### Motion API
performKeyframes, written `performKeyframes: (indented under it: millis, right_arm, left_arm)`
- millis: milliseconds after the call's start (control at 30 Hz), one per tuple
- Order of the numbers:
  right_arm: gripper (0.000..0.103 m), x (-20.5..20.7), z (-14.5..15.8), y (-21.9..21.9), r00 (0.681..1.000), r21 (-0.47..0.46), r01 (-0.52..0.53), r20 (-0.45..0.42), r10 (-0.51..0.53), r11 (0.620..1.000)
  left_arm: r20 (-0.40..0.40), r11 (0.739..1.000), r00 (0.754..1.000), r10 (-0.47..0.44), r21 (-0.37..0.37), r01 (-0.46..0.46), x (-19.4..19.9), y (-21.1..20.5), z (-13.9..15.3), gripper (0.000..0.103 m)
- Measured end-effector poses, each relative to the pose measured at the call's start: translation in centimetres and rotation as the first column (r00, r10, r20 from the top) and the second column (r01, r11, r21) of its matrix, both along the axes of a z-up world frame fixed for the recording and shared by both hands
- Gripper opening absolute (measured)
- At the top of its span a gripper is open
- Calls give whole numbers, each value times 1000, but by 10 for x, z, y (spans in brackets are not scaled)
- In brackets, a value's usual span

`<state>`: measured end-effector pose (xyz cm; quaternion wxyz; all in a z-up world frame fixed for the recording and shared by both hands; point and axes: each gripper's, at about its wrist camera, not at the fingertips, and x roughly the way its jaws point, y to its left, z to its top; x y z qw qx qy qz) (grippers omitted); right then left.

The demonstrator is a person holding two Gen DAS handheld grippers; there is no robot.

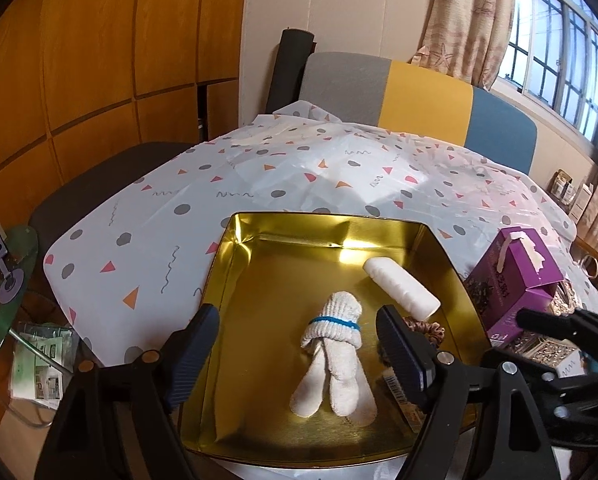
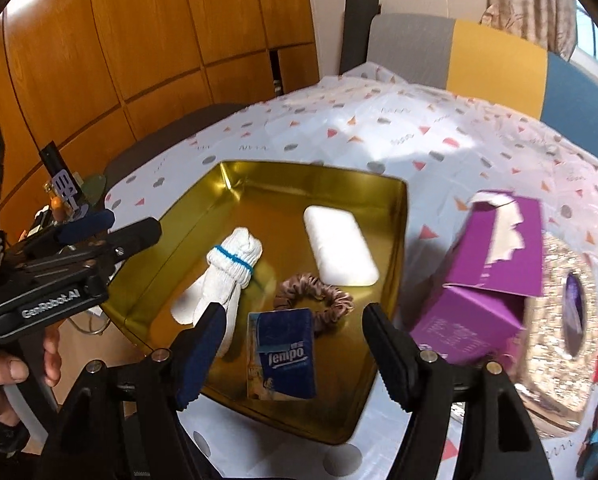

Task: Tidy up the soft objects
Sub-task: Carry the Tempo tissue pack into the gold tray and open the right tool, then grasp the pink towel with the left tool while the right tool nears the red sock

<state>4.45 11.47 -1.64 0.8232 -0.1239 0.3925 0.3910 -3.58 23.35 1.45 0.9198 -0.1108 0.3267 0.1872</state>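
Right wrist view: tissue pack (image 2: 285, 354) in gold tin (image 2: 395, 264), between wide-open, empty right hand-held gripper (image 2: 289, 356) fingers

Socks (image 2: 223, 284), tissues (image 2: 285, 354) in tin (image 2: 397, 264)

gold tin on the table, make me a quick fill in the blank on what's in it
1. The rolled white socks are bound by a ___ band.
2. The tissue pack in the gold tin is mainly ___ in colour.
3. The scrunchie lies between the tissue pack and the white ___.
4. The box beside the tin is ___.

Missing words: blue; blue; pouch; purple
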Motion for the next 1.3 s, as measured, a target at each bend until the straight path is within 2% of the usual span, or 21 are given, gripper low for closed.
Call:
performKeyframes:
  millis: [267,500,667,833,933,1000,1067,1133,1200,1233,1300]
  right_arm:
    - [72,-4,34,-45,994,87,74,69,-80,994]
    - [72,9,58,-105,975,169,193,72,-208,966]
    - [72,19,69,-157,945,213,298,74,-319,931]
    - [72,32,72,-211,892,229,420,72,-446,878]
    - [72,39,67,-246,843,237,510,56,-535,827]
    - [72,45,61,-273,793,237,584,41,-608,777]
    - [72,52,53,-301,725,232,667,20,-689,708]
    - [73,59,40,-331,641,211,751,-1,-768,626]
    - [72,64,27,-355,582,194,800,-20,-813,568]
    - [73,65,20,-365,555,184,821,-33,-831,541]
    - [73,66,8,-381,522,179,845,-77,-849,504]
  left_arm:
    - [5,999,999,-41,23,40,3,-16,8,82]
    - [11,994,995,-99,50,99,10,-36,18,82]
    - [26,985,987,-157,72,155,13,-54,29,82]
    - [40,973,974,-224,71,221,20,-74,40,82]
    - [47,961,960,-274,44,273,25,-84,45,82]
    - [48,950,949,-310,34,309,30,-93,50,82]
    - [61,934,932,-358,40,356,34,-105,57,82]
    - [78,907,904,-421,57,417,39,-121,68,82]
    - [79,875,873,-482,94,474,46,-143,79,82]
    - [74,864,863,-500,114,491,51,-151,82,82]
    - [52,827,829,-556,129,547,65,-174,86,82]
